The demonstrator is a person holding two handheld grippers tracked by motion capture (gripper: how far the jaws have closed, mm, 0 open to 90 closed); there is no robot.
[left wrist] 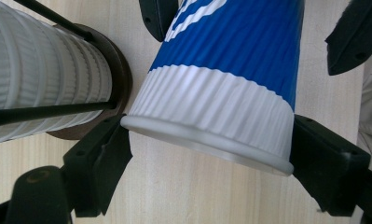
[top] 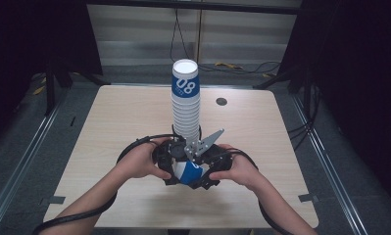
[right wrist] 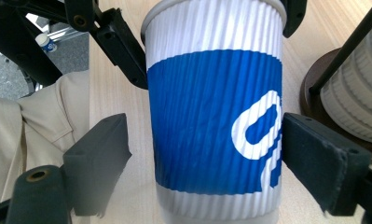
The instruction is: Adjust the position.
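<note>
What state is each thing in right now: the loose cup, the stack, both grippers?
Loose blue-and-white cup: lying tilted, held between both grippers just in front of the stack.
Cup stack: upright on its dark round base, mouth of the top cup open.
Left gripper: jaws at the cup's rim end, touching on both sides.
Right gripper: jaws around the cup's blue band; one touches, a narrow gap at the other.

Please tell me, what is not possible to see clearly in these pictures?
- High view: the blue and white cup is mostly hidden by both grippers and hands.
- High view: the cup stack base is hidden behind the grippers.
- Right gripper view: the cup's print is partly behind a jaw, unreadable.
- Left gripper view: the cup's far end is cut off by the top edge.
</note>
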